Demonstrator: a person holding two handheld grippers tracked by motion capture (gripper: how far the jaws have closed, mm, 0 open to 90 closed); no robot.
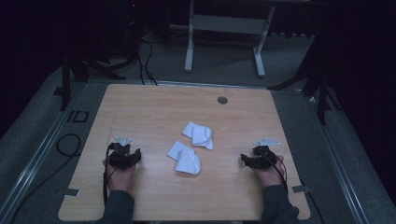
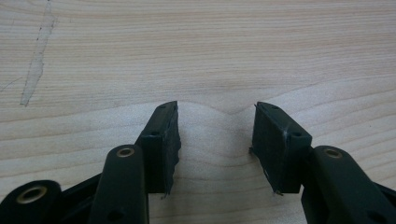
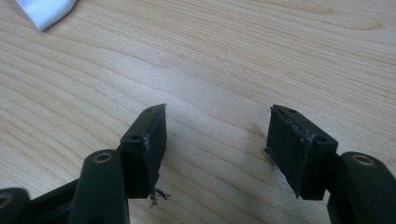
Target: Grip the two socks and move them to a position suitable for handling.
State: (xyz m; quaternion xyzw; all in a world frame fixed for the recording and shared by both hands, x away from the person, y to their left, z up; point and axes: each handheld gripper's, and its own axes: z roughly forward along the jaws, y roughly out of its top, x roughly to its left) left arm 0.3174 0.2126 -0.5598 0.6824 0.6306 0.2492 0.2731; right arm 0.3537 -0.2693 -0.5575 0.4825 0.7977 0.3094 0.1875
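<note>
A pale wood-grain worktop [image 1: 154, 107] with rounded corners is seen, its surface smooth and marked by a faint scuff. Two white socks, soft and loosely folded, are laid at its middle: the nearer sock [image 1: 185, 157] and the farther sock [image 1: 199, 134], just beside each other, possibly touching. The left tongs [image 1: 124, 150] and right tongs [image 1: 253, 157] are held apart, nothing between their black, ragged-edged pads [image 2: 170, 140].
</note>
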